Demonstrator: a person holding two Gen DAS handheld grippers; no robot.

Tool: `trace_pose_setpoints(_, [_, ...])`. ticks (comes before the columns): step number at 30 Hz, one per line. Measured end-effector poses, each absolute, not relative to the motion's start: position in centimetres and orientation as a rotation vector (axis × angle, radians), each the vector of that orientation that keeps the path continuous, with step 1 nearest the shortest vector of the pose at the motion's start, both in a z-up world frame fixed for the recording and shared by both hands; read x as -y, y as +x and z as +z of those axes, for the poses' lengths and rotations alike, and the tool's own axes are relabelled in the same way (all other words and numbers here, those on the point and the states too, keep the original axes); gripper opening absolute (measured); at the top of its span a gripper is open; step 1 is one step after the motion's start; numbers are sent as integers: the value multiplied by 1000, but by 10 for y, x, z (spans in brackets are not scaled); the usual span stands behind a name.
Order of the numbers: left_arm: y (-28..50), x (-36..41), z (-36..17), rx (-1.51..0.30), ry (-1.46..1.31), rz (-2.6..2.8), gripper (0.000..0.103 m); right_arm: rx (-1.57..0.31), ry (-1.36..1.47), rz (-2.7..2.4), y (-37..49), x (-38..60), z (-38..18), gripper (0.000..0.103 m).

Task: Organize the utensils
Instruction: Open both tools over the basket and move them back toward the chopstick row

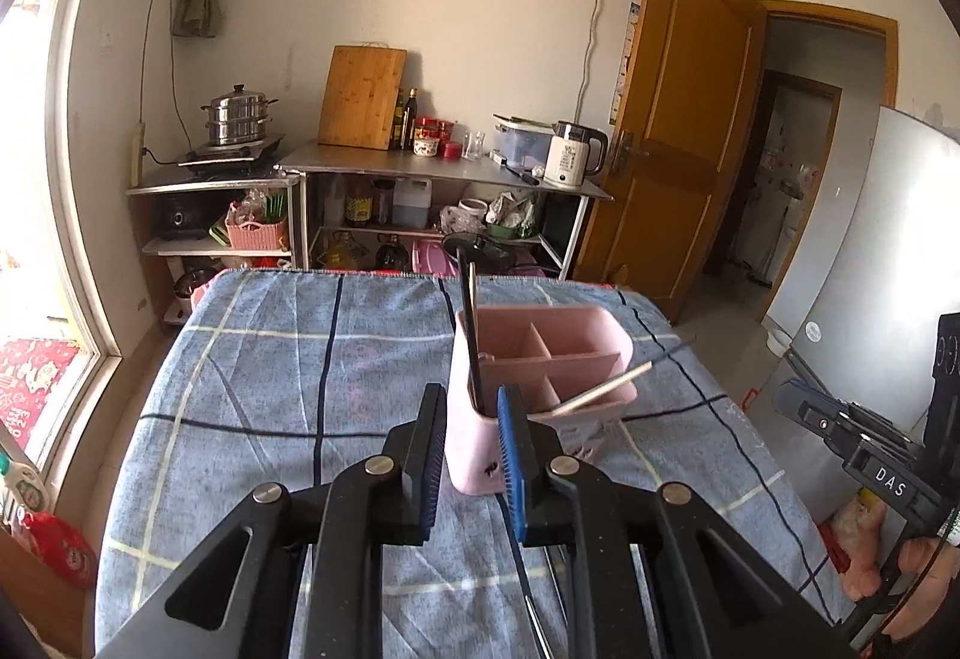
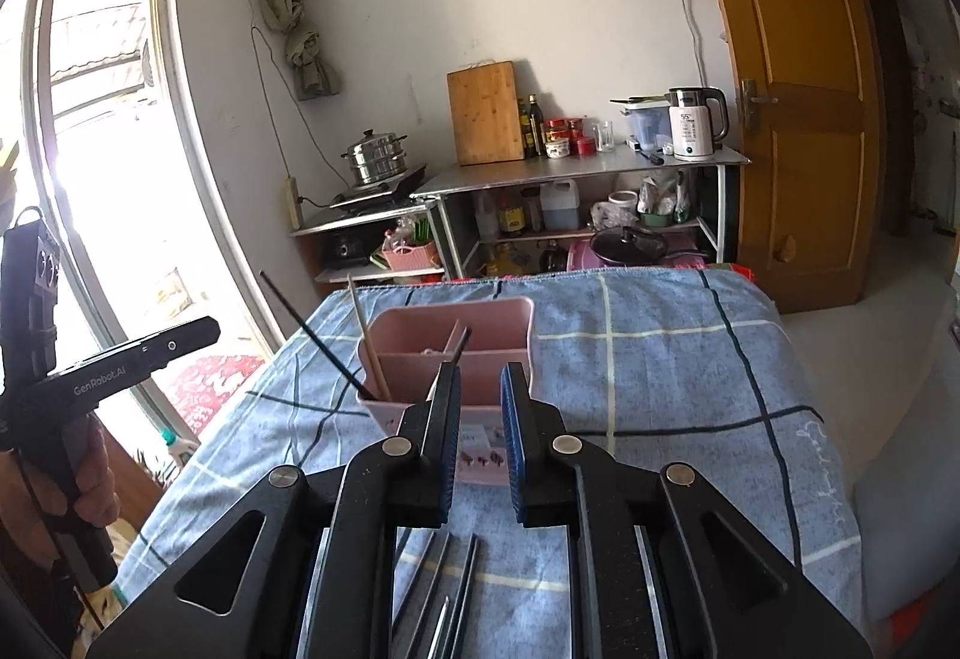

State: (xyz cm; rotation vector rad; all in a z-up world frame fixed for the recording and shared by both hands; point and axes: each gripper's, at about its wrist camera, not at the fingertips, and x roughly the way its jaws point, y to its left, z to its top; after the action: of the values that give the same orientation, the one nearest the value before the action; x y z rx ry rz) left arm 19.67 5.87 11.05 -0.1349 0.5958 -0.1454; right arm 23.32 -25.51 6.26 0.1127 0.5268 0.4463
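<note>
A pink divided utensil holder (image 1: 543,359) stands on the blue checked tablecloth (image 1: 300,389). It holds a dark utensil (image 1: 471,329) upright in one corner and a light chopstick (image 1: 606,389) leaning out. My left gripper (image 1: 474,422) is open and empty, just in front of the holder. In the right wrist view the holder (image 2: 456,353) holds a black chopstick (image 2: 312,338) and a light chopstick (image 2: 369,344). My right gripper (image 2: 480,395) is open and empty before it. Several chopsticks (image 2: 444,587) lie on the cloth under the right gripper.
A metal shelf (image 1: 444,167) with a cutting board (image 1: 360,98), bottles, a kettle (image 1: 573,155) and a steamer pot (image 1: 237,116) stands behind the table. A window is on the left, a wooden door (image 1: 678,119) on the right. A thin utensil (image 1: 534,611) lies under the left gripper.
</note>
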Motion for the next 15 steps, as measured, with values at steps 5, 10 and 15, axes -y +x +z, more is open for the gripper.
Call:
trace_pose_setpoints(5, [169,-48,78,-643,-155,-169,17,-577,90,449,208,253,36,14])
trace_pose_setpoints(10, [146,-40,45,-695,-173,-181,17,-621,83,462,187,253,12,14])
trace_pose_setpoints(15, [130,-34,15,-757,-192,-191,17,-674,85,471,173,249,-12,14])
